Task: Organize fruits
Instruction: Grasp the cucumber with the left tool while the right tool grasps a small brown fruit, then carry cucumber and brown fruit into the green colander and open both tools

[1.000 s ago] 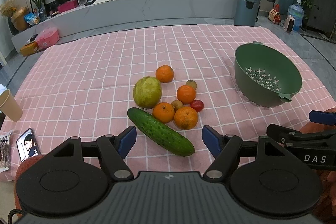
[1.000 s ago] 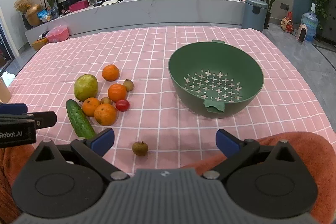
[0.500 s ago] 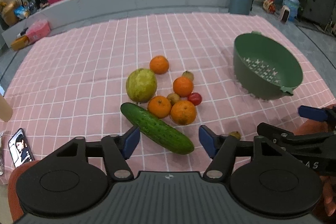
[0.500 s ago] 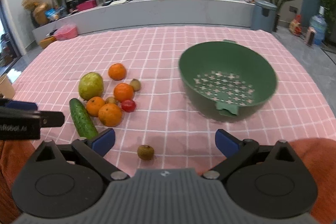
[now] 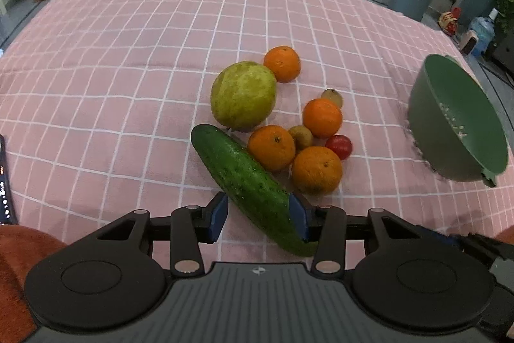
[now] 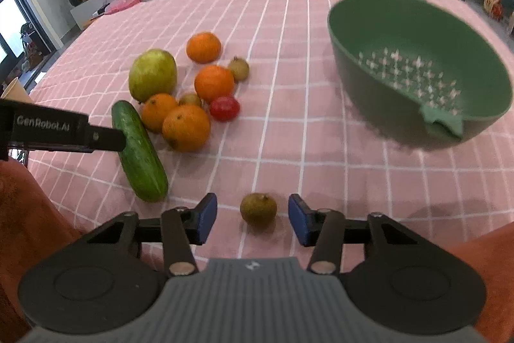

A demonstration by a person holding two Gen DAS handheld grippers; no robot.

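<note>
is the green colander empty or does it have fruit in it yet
Empty. The right wrist view shows the green colander with its perforated bottom bare; the oranges and cucumber lie on the cloth.

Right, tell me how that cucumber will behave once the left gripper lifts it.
The cucumber looks rigid, so it probably won't droop. The left gripper brackets it near one end, so the long free part may tip down. Its skin looks glossy and bumpy, so it might slip a little. It leans against an orange, which may roll.

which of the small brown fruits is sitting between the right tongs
The lone brown fruit, apart from the pile, between the open right tongs; the other two sit among the oranges.
</note>
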